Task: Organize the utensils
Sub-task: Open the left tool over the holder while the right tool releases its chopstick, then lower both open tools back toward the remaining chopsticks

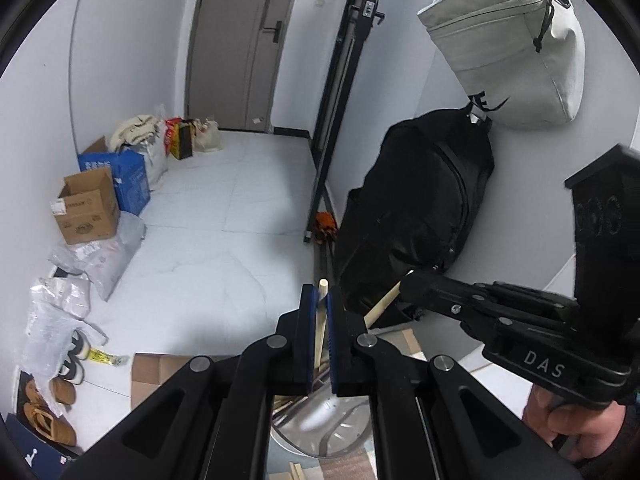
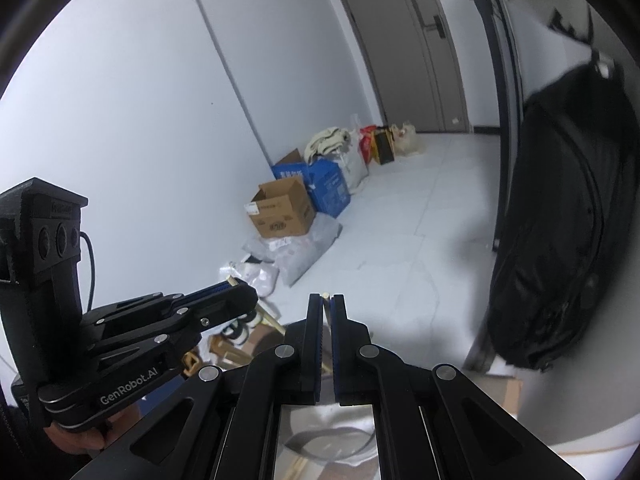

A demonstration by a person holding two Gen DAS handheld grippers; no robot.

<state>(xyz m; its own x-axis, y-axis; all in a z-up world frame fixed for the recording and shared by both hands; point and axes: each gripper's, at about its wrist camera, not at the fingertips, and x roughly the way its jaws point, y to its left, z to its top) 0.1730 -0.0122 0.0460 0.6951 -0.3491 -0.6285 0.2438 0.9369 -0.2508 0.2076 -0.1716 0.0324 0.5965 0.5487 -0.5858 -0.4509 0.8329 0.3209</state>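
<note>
Both grippers were seen raised above a metal bowl (image 1: 320, 420), each with its fingers closed on a pale wooden stick. In the left wrist view the left gripper (image 1: 321, 300) was clamped on one stick (image 1: 322, 320), whose tip stood just clear of the blue pads and whose shaft ran down between them toward the bowl. The right gripper (image 1: 408, 284) was seen side-on in that view with a second stick (image 1: 384, 300) slanting down out of it; in the right wrist view only the tip of that stick (image 2: 326, 297) showed between the closed pads. The sticks were judged to be chopsticks, though their lower ends were hidden. More pale sticks (image 1: 288, 402) lay beside the bowl on what appeared to be the tabletop, mostly covered by the grippers. The step in hand was judged to be carrying the two held utensils to a resting place; no holder or tray was visible, so the target could not be told. It was noted that the grip should be kept firm on such thin, smooth shafts, the two sticks kept from crossing or knocking the bowl rim, and each lowered until its far end was supported before the fingers were released. Release from height was judged likely to cause rolling.
</note>
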